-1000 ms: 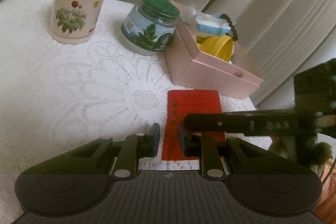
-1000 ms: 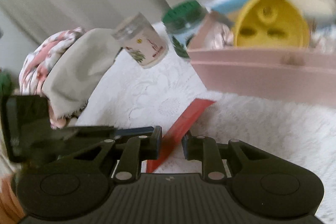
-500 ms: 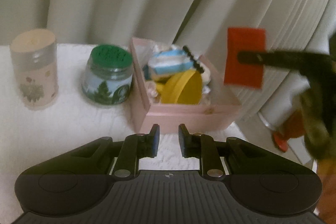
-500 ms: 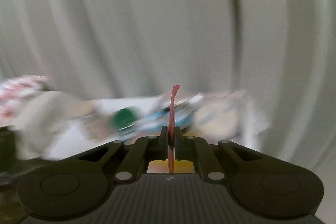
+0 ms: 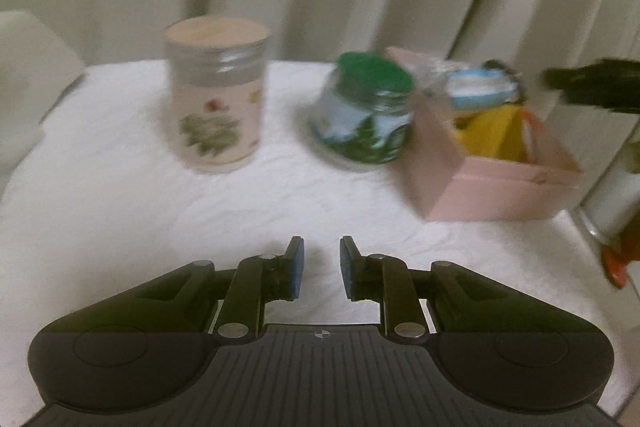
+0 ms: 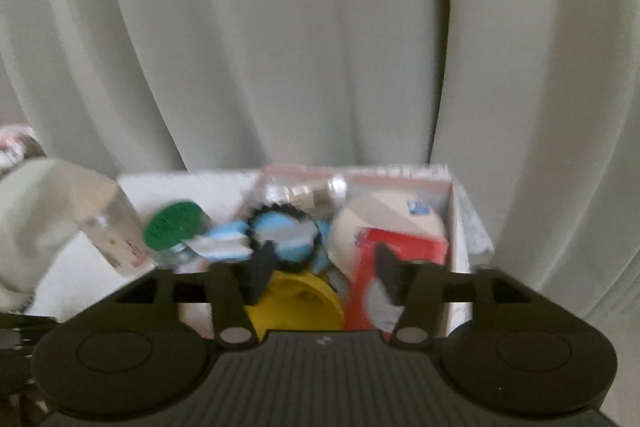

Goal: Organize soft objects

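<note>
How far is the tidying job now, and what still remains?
Done, apparently: the red item lies inside the pink box with the yellow lid and other things. In hand: nothing; the right gripper is above the box with jaws apart, and the left gripper is open over the white tablecloth. Left: possibly the cloth bundle beside the jars.

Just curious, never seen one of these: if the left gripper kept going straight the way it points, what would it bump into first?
Probably nothing soon: the left gripper aims at bare white tablecloth, between the floral jar and green-lidded jar. Depth is unclear.
</note>
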A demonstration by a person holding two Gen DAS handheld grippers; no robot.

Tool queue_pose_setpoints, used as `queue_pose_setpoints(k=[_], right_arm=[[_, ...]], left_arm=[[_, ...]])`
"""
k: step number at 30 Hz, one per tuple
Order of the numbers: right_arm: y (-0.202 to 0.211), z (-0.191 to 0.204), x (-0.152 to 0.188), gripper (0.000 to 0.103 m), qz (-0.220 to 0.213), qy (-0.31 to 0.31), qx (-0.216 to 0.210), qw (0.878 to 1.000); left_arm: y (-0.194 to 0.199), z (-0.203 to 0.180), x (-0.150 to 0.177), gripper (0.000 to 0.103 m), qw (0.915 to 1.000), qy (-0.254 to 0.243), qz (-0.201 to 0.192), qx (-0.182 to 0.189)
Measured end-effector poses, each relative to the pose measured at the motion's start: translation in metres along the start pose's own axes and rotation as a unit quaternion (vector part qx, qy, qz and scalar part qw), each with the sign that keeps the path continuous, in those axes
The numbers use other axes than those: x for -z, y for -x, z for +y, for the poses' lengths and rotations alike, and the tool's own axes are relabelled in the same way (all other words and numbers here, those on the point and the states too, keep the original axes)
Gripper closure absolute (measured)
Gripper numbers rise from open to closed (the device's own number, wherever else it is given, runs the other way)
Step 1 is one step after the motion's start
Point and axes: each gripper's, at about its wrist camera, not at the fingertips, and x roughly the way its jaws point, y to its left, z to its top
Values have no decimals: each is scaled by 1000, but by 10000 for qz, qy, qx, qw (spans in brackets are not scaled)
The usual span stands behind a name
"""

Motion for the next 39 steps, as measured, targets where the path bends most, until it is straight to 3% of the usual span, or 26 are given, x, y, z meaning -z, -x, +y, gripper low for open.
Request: queue_pose_setpoints(k=[3, 7, 12, 17, 18, 21, 26, 30, 33, 39], right_arm=[[17, 18, 9, 26, -286, 189, 274, 9990], [22, 40, 45, 12, -305, 91, 454, 9985], [2, 61, 86, 12, 169, -118, 540, 9983], [-35, 65, 119, 9, 935, -221, 644, 9933], [-35, 69, 123, 3, 774, -93, 738, 9942], [-40, 72, 131, 0, 733, 23, 1133, 9909], [-33, 65, 136, 0, 582, -169, 1304, 9896], [-28, 65, 138, 0, 471, -190, 1338, 9897], [-27, 63, 143, 0, 141, -155, 1340, 9908], [-30, 65, 140, 0, 148, -133, 1364, 9905]], left_arm=[[-7, 6, 8, 81, 9998, 33, 112, -144], [-7, -5, 16, 76, 9998, -132, 4, -135], [-12, -30, 22, 42, 9989, -427, -45, -161], [-19, -49, 29, 22, 9977, -556, -170, -349], [-20, -52, 31, 20, 9972, -590, -204, -407], [-24, -60, 36, 19, 9951, -655, -333, -661], [-26, -63, 38, 19, 9939, -557, -455, -838], [-27, -64, 38, 19, 9932, -484, -506, -928], [-27, -66, 39, 18, 9926, -471, -544, -979], [-28, -70, 41, 19, 9916, -518, -631, -1002]])
